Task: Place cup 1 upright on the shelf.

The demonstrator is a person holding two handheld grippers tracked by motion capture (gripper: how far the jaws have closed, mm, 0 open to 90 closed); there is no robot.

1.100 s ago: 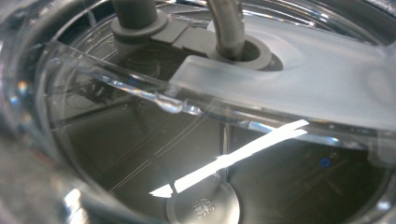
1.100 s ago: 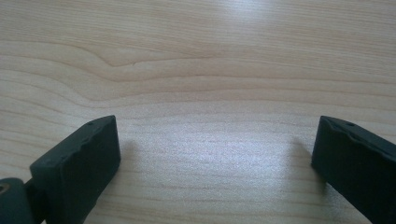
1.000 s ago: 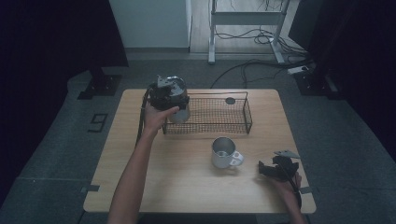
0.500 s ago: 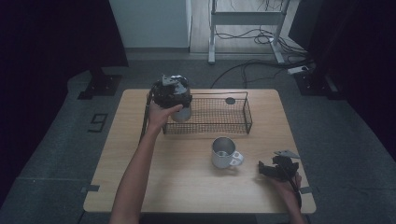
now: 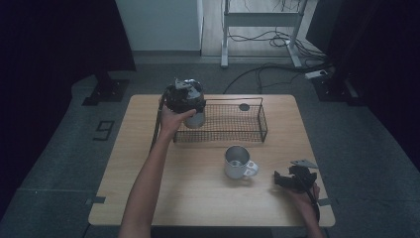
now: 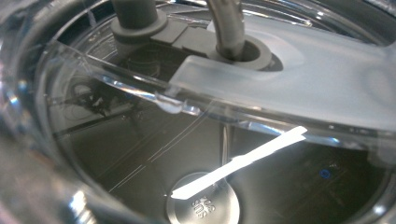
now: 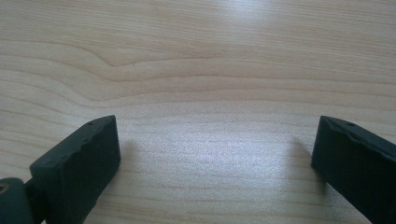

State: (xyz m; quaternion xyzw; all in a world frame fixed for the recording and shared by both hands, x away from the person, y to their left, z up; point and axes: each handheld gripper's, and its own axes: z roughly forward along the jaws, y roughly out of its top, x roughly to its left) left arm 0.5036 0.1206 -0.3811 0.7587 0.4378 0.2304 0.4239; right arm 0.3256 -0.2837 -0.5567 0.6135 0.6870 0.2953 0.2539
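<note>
I see a shiny metal cup (image 5: pixel 196 118) in the upper middle of the high view, at the left end of the black wire basket (image 5: pixel 252 119). It stands up tall, its long side going up and down. In the left gripper view I look into it from the top: a clear lid (image 6: pixel 289 93) with a grey spout, and a round metal bottom deep inside. My left gripper (image 5: pixel 184 96) sits on top of the cup and hides its jaws, so I cannot tell if it grips. A metal mug (image 5: pixel 236 161) stands on the wooden table (image 5: pixel 198 198), its handle pointing to the lower right. My right gripper (image 5: pixel 293 178) rests low at the lower right, jaws wide apart over bare wood.
</note>
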